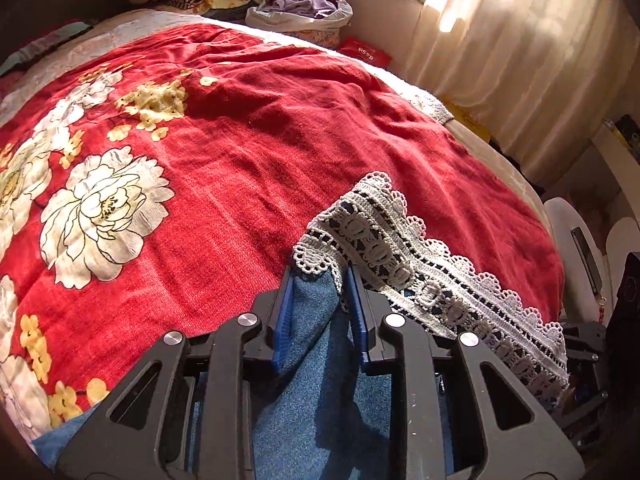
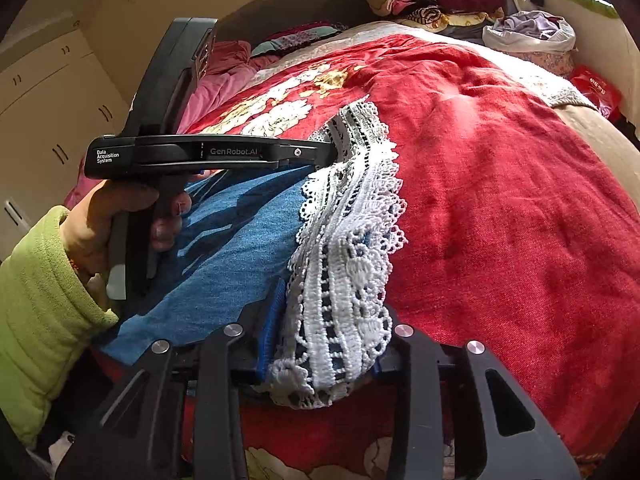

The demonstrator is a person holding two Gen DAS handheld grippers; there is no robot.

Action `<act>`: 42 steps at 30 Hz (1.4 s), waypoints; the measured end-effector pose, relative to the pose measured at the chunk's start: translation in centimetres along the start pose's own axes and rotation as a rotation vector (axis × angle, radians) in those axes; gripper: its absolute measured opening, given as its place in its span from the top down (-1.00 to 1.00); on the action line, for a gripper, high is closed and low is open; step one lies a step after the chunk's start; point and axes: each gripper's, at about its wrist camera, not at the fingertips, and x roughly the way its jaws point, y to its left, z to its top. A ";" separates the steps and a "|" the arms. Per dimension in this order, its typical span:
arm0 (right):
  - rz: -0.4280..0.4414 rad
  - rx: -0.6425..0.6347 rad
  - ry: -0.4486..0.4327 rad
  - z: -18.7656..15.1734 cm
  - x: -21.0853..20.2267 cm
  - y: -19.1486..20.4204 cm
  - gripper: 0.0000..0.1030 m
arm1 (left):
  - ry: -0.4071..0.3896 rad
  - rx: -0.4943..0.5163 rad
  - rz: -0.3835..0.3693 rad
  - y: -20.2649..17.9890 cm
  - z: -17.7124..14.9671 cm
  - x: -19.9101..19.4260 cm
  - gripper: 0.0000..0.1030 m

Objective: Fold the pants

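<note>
The left gripper (image 1: pixel 320 300) has its blue pads (image 1: pixel 282 320) pinched narrow on the blue denim pants (image 1: pixel 312 344), just under the hem's white lace trim (image 1: pixel 424 276). The right gripper (image 2: pixel 324 336) clamps the same lace hem, bunched thick between its jaws. The denim is faded blue and creased; the crochet band is scalloped, with dark gaps showing through. The pants lie on a red floral bedspread (image 1: pixel 280 128). A hand (image 2: pixel 116 220) in a lime-green sleeve (image 2: pixel 40 312) holds the left gripper's handle.
</note>
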 end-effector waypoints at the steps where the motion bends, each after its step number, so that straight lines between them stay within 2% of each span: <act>1: 0.007 -0.003 -0.001 0.1 -0.1 0.3 0.47 | -0.009 -0.004 -0.005 0.1 -0.1 -0.2 0.76; 7: 0.050 -0.067 -0.030 0.8 -1.3 3.0 0.49 | -0.081 -0.061 -0.077 0.7 -0.8 -2.6 0.84; 13: 0.098 -0.180 -0.071 1.5 -2.9 7.3 0.49 | -0.205 -0.141 -0.125 2.6 -2.1 -8.0 0.84; 17: 0.131 -0.258 -0.070 1.6 -2.7 10.8 0.49 | -0.261 -0.179 -0.108 4.2 -3.9 -11.2 0.84; 22: 0.145 -0.342 -0.030 1.0 -0.7 14.7 0.49 | -0.276 -0.240 -0.070 6.7 -6.5 -12.7 0.80; 24: 0.126 -0.377 -0.004 0.5 0.6 15.8 0.49 | -0.264 -0.285 -0.047 7.9 -7.7 -12.7 0.76; 27: 0.124 -0.400 0.059 -0.5 2.4 17.3 0.48 | -0.263 -0.409 -0.013 10.2 -10.0 -13.6 0.71; 32: 0.093 -0.518 0.086 -2.3 4.1 20.7 0.44 | -0.378 -0.603 -0.045 13.2 -15.4 -17.5 0.25; 34: 0.079 -0.570 0.093 -3.2 4.8 22.0 0.38 | -0.418 -0.657 -0.063 14.0 -17.4 -18.7 0.19; 36: 0.038 -0.639 0.096 -4.3 5.6 23.0 0.38 | -0.453 -0.706 -0.083 14.7 -19.1 -19.6 0.02; 37: 0.028 -0.662 0.102 -4.7 6.0 23.4 0.31 | -0.467 -0.725 -0.093 15.0 -19.8 -19.9 -0.08; 39: 0.035 -0.688 0.116 -5.6 6.5 24.0 0.21 | -0.473 -0.758 -0.101 15.6 -20.7 -19.8 -0.09; 40: 0.029 -0.708 0.111 -6.0 6.6 24.3 0.09 | -0.466 -0.766 -0.109 15.7 -21.0 -19.5 -0.09; 42: 0.020 -0.747 0.093 -6.5 6.3 24.8 0.03 | -0.445 -0.759 -0.102 15.5 -21.0 -18.8 -0.09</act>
